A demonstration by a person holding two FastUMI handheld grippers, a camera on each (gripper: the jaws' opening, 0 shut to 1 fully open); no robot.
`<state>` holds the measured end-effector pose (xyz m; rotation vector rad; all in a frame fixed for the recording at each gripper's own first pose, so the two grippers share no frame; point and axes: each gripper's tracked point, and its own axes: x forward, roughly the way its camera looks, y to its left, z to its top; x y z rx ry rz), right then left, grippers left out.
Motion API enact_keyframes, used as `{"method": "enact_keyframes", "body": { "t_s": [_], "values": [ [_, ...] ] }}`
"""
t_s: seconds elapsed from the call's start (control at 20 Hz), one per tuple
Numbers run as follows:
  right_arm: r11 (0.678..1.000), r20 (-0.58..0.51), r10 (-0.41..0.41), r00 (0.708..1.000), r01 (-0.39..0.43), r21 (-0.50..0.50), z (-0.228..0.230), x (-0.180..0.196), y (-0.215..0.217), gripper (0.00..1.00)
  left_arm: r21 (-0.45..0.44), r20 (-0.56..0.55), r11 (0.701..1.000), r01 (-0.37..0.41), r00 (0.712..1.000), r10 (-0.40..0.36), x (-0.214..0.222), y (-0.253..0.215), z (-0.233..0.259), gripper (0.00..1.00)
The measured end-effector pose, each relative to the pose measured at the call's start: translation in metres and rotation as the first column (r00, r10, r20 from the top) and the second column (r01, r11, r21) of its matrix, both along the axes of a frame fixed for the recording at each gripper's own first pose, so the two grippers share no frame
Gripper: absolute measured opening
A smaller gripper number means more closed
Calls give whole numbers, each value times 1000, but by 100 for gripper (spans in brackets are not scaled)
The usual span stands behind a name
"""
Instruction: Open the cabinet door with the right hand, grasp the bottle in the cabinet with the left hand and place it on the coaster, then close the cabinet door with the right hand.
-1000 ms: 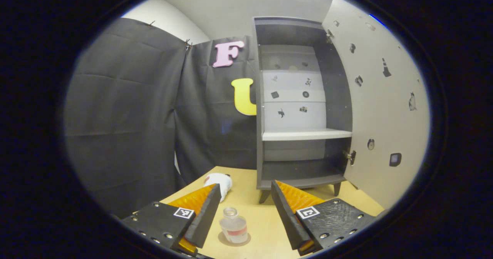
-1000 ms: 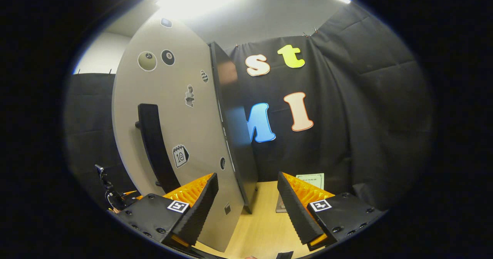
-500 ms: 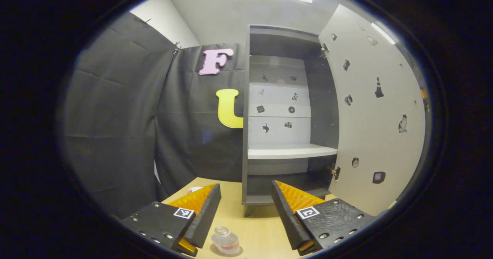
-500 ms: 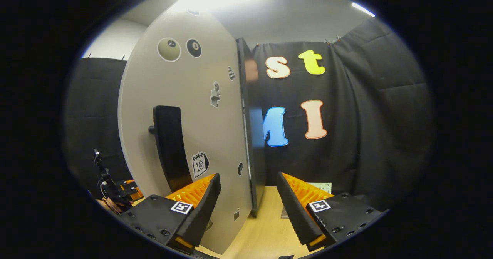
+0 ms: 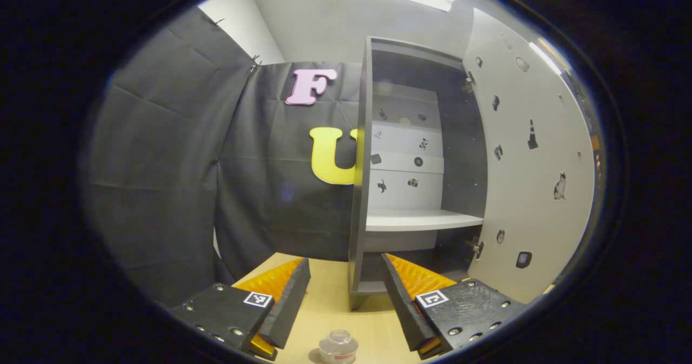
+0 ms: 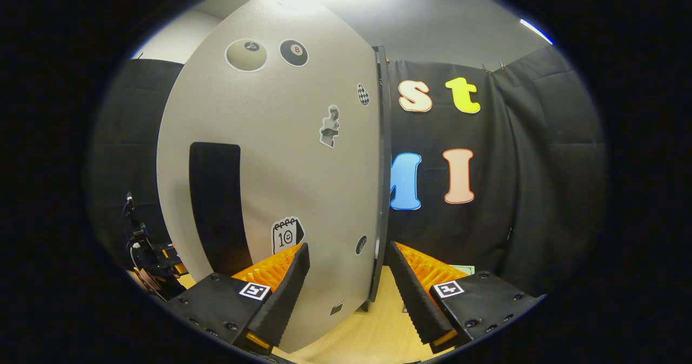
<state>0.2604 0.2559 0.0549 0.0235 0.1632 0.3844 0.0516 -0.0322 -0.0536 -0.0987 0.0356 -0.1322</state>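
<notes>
R gripper (image 6: 346, 288) is wide, holding nothing, its fingers sitting either side of the cabinet door's (image 6: 281, 153) hinge-side edge; handle (image 6: 216, 202) is off to its left, untouched. L gripper (image 5: 343, 299) also wide, empty, hovering over the surface (image 5: 330, 310) w/ the bottle (image 5: 338, 348) just below and between its fingers, upright, near the surface's front edge. Can't see the coaster under it from here, so can't confirm it's seated. Cabinet (image 5: 411, 169) shelves look bare. So placing looks done; closing the door is what's left imo.

Risks: R gripper is at the hinge end, so a push there has poor leverage and fingers could get pinched as the door swings. L gripper is low over the bottle and could clip and topple it when pulling away.
</notes>
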Motion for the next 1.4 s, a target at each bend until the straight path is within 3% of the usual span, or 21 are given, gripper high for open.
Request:
{"method": "enact_keyframes", "body": {
  "t_s": [0.3,0.55,0.6,0.65,0.7,0.75,0.8,0.85,1.0,1.3,1.4],
  "values": [
    [999,-2,52,999,-52,-3,-5,17,51,94,-13,-1,1000,-7,1000,7,2,32,-5,81],
    [997,-11,47,999,-47,-52,-25,34,82,94,-19,-12,1000,-25,1000,25,6,59,-13,81],
    [997,-12,46,999,-46,-62,-27,37,87,87,-21,-13,999,-30,999,30,7,65,-15,81],
    [996,-19,48,999,-49,-70,-33,39,94,94,-24,-14,999,-36,999,35,8,71,-16,81],
    [995,-27,53,998,-55,-77,-37,43,100,88,-28,-17,999,-41,999,41,8,76,-18,81],
    [995,-32,54,998,-57,-87,-41,48,104,94,-32,-19,998,-46,999,46,10,81,-18,79],
    [993,-31,52,998,-55,-101,-44,55,108,89,-37,-21,998,-53,998,52,10,86,-22,79],
    [993,-19,38,999,-40,-113,-47,60,110,94,-40,-23,998,-58,998,57,11,91,-23,81],
    [993,-5,-2,1000,1,-120,-57,59,123,97,-42,-30,996,-78,997,76,14,107,-28,81],
    [997,-19,-50,999,49,-52,-60,63,127,89,-17,-21,993,-116,993,116,10,143,-29,79],
    [997,-23,-68,997,67,-37,-62,62,128,93,-19,-14,992,-123,992,123,9,150,-28,79]
  ]
}}
